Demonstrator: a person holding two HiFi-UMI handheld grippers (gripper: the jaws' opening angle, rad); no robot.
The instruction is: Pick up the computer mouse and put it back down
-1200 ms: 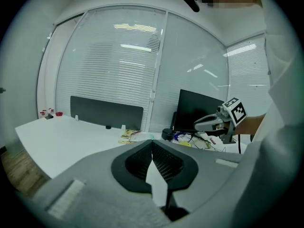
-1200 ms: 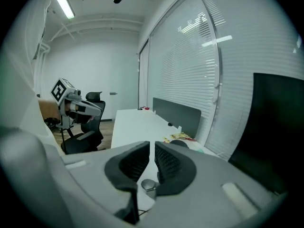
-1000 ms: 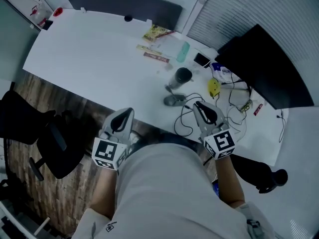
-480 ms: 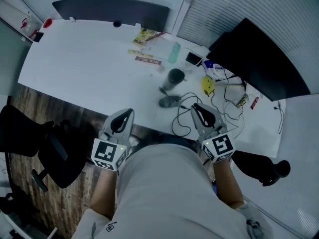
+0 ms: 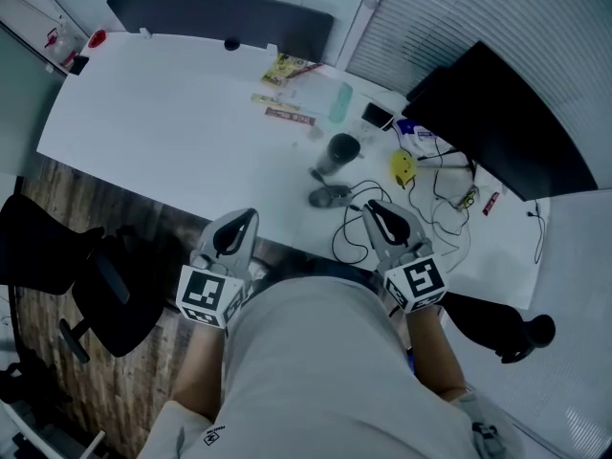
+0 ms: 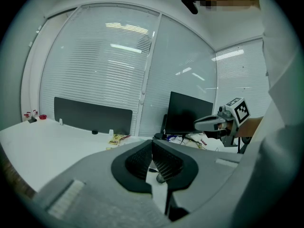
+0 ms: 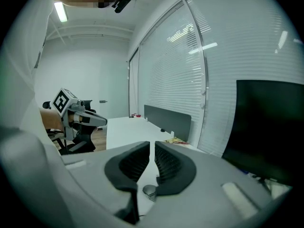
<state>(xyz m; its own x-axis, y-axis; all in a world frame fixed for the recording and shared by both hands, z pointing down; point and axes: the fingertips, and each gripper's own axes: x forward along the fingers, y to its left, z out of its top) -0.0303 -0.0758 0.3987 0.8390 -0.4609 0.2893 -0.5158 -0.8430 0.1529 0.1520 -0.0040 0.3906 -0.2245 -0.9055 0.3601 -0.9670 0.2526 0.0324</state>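
The grey computer mouse (image 5: 330, 196) lies on the white desk (image 5: 163, 122), close to its near edge, with a dark cable running from it. My left gripper (image 5: 247, 216) hovers at the desk's near edge, left of the mouse and apart from it, jaws shut on nothing. My right gripper (image 5: 375, 207) hangs just right of the mouse over the tangled cables (image 5: 356, 235), also shut and empty. In the left gripper view the pads (image 6: 140, 159) meet and the mouse (image 6: 160, 177) shows low beyond them. The right gripper view shows its pads (image 7: 166, 164) closed together.
A dark cup (image 5: 341, 149) stands just behind the mouse. A yellow object (image 5: 406, 165), a black monitor (image 5: 497, 113), snack wrappers (image 5: 292, 67) and a teal case (image 5: 339, 103) lie further back. A dark divider panel (image 5: 220, 17) lines the far edge. An office chair (image 5: 86, 275) stands at the left.
The head view has shifted slightly. Both grippers stay shut in the same places and the mouse has not moved.
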